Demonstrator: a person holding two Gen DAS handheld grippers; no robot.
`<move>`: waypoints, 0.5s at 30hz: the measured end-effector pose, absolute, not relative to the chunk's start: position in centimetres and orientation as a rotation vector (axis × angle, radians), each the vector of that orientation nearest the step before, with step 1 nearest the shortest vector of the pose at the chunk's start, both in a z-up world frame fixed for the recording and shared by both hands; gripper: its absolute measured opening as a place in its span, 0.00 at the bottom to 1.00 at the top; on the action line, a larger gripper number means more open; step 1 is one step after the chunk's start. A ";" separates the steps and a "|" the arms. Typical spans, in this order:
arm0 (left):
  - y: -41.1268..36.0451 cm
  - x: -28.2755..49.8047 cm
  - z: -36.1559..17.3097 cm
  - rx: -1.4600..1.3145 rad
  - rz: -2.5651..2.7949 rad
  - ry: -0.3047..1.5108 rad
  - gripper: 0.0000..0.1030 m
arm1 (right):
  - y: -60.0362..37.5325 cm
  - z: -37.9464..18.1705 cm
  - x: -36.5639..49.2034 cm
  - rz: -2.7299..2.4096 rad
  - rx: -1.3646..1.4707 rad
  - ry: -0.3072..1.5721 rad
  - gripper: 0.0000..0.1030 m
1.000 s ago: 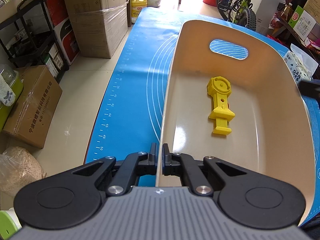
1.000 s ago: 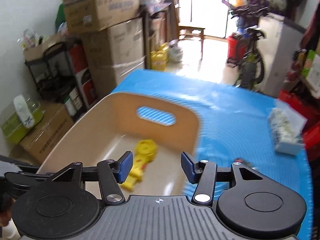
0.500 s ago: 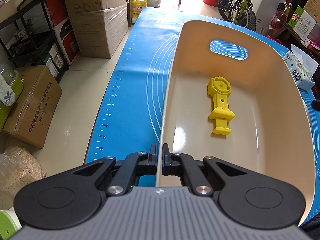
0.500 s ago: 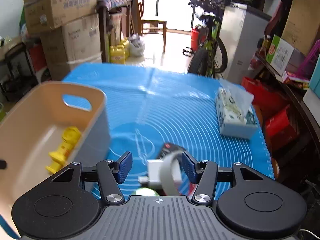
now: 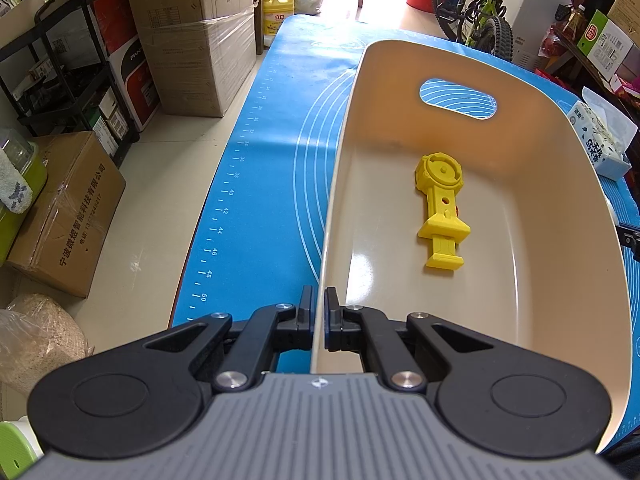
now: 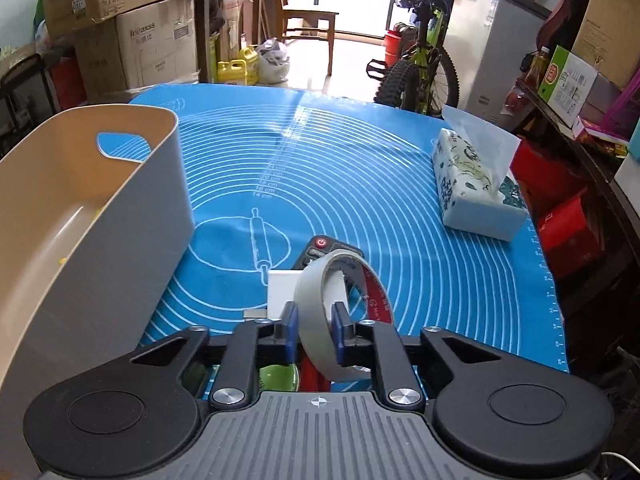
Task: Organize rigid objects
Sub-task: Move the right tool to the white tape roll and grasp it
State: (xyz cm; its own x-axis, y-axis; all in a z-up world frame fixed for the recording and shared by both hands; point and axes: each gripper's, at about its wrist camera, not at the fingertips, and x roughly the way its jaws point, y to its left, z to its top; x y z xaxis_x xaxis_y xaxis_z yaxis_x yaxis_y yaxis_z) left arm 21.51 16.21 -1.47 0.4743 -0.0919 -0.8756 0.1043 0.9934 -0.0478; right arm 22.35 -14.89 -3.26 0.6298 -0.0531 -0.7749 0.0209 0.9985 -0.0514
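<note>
A blue mat (image 6: 360, 184) is covering a table in a cluttered storeroom, and the scene is running from left to right. At the far left, the left claw (image 5: 319, 312) is clamping the near rim of a beige tub (image 5: 336, 184), one finger sitting outside the wall and one inside, pressed tight on the thin plastic. Inside the tub, a yellow plastic toy (image 5: 440, 208) is lying flat on the floor, well ahead of that claw and a little to its right, its round end pointing toward the handle cutout in the far wall. Moving right, past the grey outer wall of the tub, the right claw (image 6: 314, 328) is sitting low over the mat, its jaws having just been closing around a roll of tape (image 6: 320, 312). The roll is standing on edge between the two blue pads, which are gripping its sides. Just beyond the roll, a white block (image 6: 282, 292) is lying on the mat, and behind that a black remote (image 6: 320, 250) with a red button. Farther right, a tissue pack (image 6: 476, 188) is resting near the mat's edge.
</note>
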 end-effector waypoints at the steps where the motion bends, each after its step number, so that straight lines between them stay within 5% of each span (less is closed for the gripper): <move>1: 16.2 21.5 -1.5 0.013 -0.120 1.070 0.05 | -14.8 -3.3 22.3 -0.041 -0.050 0.888 0.25; 15: 16.2 21.6 -1.4 0.009 -0.121 1.070 0.05 | -14.1 -2.3 21.6 -0.044 -0.054 0.855 0.14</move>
State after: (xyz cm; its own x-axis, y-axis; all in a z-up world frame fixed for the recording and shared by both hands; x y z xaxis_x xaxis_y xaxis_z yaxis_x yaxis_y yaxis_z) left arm 21.58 16.25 -1.42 0.4741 -0.0943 -0.8754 0.1030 0.9934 -0.0512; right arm 21.64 -14.12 -2.26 0.6557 -0.0603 -0.7526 0.0166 0.9977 -0.0655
